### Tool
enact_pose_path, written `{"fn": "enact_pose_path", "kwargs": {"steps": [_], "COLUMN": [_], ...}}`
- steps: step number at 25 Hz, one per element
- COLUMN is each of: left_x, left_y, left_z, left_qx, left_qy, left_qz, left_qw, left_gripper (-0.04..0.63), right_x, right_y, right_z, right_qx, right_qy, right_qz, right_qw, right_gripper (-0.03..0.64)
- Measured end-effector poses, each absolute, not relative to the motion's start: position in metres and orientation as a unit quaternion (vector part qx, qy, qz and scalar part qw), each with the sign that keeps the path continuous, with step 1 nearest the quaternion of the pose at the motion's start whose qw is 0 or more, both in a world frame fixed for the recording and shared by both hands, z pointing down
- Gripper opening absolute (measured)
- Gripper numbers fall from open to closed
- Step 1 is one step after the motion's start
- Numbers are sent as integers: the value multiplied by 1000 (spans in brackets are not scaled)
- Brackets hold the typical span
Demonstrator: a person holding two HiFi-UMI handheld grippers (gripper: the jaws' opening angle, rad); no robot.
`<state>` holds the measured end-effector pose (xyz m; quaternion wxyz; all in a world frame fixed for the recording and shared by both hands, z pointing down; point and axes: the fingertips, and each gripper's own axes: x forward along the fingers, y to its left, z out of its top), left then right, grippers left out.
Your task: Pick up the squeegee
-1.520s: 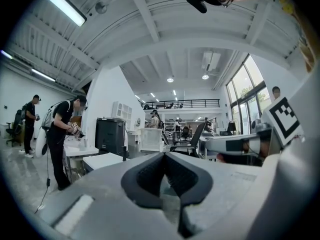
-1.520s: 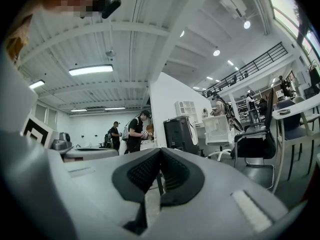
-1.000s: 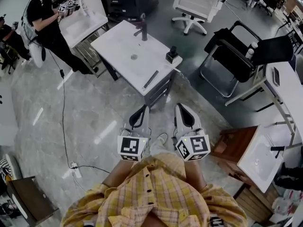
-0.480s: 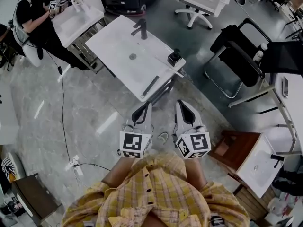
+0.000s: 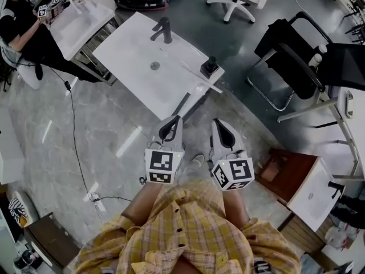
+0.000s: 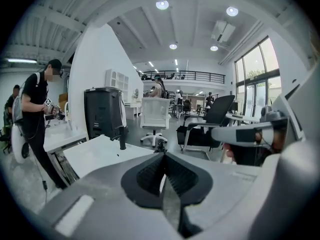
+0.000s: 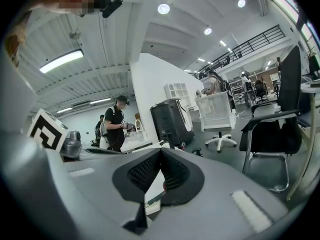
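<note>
Left tool (image 5: 177, 119) and right tool (image 5: 216, 121), both closed empty, face a white table (image 5: 137, 56) on grey floor (image 5: 91, 124).

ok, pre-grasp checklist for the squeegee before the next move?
1. Squeegee in view, flat at the white table's near edge: ok.
2. Left gripper jaws open: not ok, shut, empty.
3. Right gripper jaws open: not ok, shut, empty.
4. Space around squeegee free: ok, black object stands apart at the corner.
5. Gripper lined up over squeegee: cannot tell from the head view.
</note>
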<state>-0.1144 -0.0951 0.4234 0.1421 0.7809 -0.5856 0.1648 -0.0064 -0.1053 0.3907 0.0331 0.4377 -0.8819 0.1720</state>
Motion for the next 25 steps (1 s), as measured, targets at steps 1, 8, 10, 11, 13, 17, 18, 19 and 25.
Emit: {"fn": "enact_pose_path", "kwargs": {"steps": [1, 8, 10, 11, 13, 17, 18, 19, 25], "left_x": [-117, -124, -124, -123, -122, -119, -118, -117, -111], "left_y": [-102, -139, -149, -154, -161, -174, -178, -181, -200], "left_z": [428, 454, 460, 464, 473, 494, 499, 504, 536], "left_qx": [780, 782, 784, 784, 782, 776, 775, 774, 774], "left_qy": [-583, -557, -549, -546, -541, -532, -529, -525, -501], "left_qz": [172, 204, 214, 218, 226, 244, 249, 253, 284], "left_qw": [148, 191, 196, 200, 212, 236, 241, 247, 264], "left_gripper": [0, 1, 1, 1, 0, 1, 2, 0, 2], "right_x": [-7, -11, -12, -12, -12, -10, -9, -9, -8], "right_y": [-109, -133, -139, -143, -147, -154, -156, -158, -165], "right_z": [393, 412, 416, 419, 424, 435, 438, 441, 458], "right_qx": [441, 465, 469, 471, 474, 480, 481, 482, 488], "right_qy": [-880, -861, -857, -856, -852, -846, -844, -843, -835], "right_qz": [175, 200, 205, 207, 212, 223, 226, 229, 245], "right_qw": [35, 53, 56, 57, 61, 65, 66, 67, 74], "right_gripper": [2, 2, 2, 2, 2, 2, 2, 2, 2]}}
